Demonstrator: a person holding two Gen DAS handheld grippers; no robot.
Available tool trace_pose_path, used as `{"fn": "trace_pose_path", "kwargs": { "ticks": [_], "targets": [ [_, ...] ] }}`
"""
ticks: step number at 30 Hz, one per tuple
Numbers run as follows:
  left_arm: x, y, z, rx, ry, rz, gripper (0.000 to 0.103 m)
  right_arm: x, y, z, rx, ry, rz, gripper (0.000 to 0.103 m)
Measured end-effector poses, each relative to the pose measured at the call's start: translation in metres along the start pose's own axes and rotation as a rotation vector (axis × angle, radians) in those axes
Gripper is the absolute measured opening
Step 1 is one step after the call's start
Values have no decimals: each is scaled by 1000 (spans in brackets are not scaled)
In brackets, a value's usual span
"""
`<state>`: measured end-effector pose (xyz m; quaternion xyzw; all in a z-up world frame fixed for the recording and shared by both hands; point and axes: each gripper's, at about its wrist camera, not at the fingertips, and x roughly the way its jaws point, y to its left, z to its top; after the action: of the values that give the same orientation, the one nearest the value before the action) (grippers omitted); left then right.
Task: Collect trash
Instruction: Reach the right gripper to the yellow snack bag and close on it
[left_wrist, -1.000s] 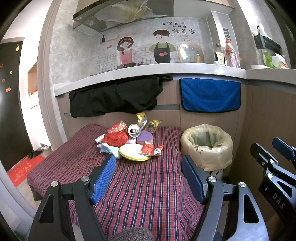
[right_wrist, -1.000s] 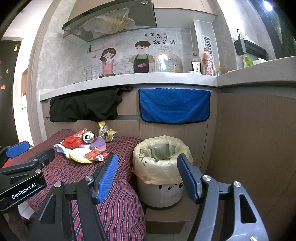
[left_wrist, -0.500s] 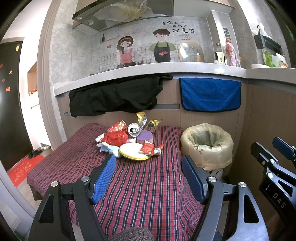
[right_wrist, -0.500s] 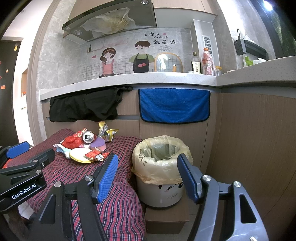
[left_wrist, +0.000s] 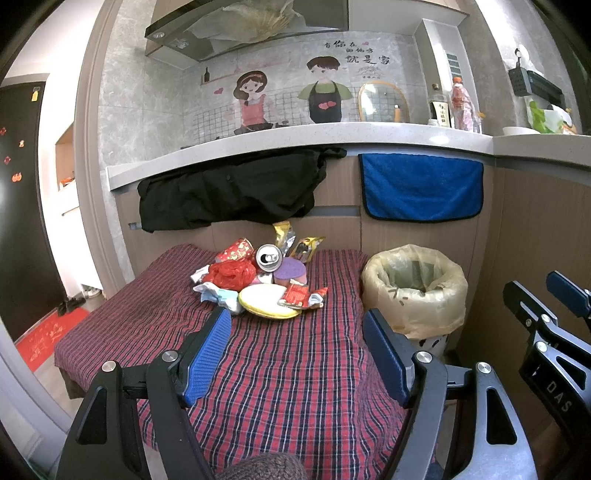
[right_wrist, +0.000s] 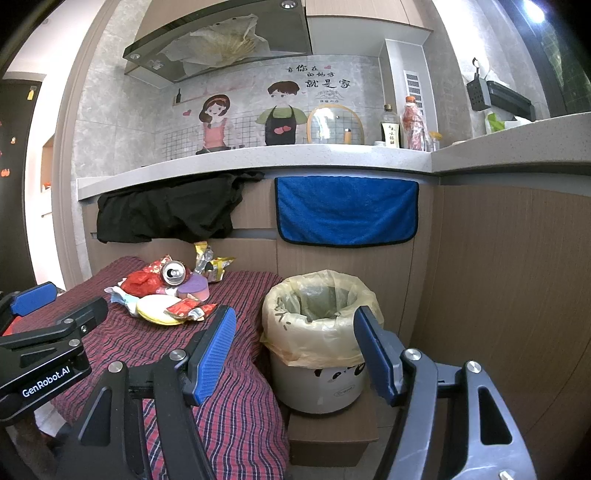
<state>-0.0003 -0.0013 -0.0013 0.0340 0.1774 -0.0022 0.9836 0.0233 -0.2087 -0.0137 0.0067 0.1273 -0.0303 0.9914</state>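
Left gripper (left_wrist: 297, 354): jaws spread wide, blue pads (left_wrist: 207, 354) facing each other, nothing between them, pointing toward 12 o'clock. Right gripper (right_wrist: 295, 354): jaws equally wide, empty, level, at the left one's 3 o'clock, just beside it.

You had bright, even daylight in both views, strongest from the upper right, where the window (right_wrist: 557, 62) flared. The doorway (left_wrist: 55, 110) at left blew out white. Shadows stayed soft. Focus was sharp throughout, no motion blur. Fisheye bent the countertop (left_wrist: 332, 134) and left black vignette corners.
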Motion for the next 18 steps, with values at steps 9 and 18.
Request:
{"fn": "trace_pose_path", "kwargs": {
  "ticks": [9, 18],
  "targets": [
    [25, 9, 5, -4, 21, 20, 74, 17, -10, 16, -32, -13, -1, 63],
    [101, 52, 33, -3, 88, -68, 74, 75, 20, 44, -107, -21, 31, 63]
  ]
}}
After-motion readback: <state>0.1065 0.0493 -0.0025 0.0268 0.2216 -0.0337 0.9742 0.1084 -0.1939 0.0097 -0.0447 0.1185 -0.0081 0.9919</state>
